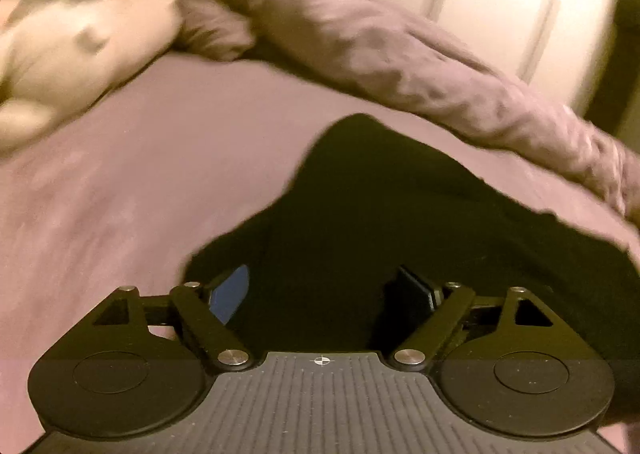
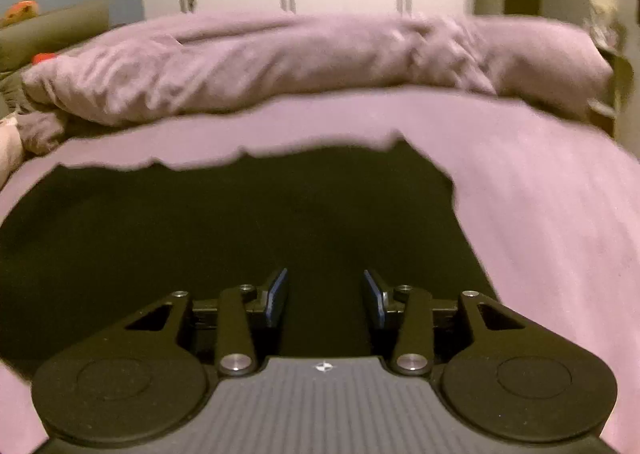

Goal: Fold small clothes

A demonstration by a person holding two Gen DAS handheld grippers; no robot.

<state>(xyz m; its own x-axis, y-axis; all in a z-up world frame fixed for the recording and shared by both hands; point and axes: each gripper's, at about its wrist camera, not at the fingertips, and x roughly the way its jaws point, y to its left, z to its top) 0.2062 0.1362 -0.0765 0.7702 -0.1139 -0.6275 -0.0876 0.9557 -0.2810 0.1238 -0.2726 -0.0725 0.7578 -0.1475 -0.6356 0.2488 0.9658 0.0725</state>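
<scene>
Both grippers hover over a dark garment spread on a bed.

In the left wrist view the left gripper (image 1: pixel 324 294) stands spread wide with nothing between its fingers, low in the frame over the garment's left edge; the dark garment (image 1: pixel 400 222) runs from there to the right, so most of the cloth lies right of it. In the right wrist view the right gripper (image 2: pixel 326 296) is partly spread, also pinching nothing, and sits nearly centred over the garment, whose long axis runs left to right across the frame with its wavy far edge above. Beyond lie the pink sheet (image 2: pixel 540 194) and a rolled duvet (image 2: pixel 280 58). The left gripper seems nearer an edge to grasp.
</scene>
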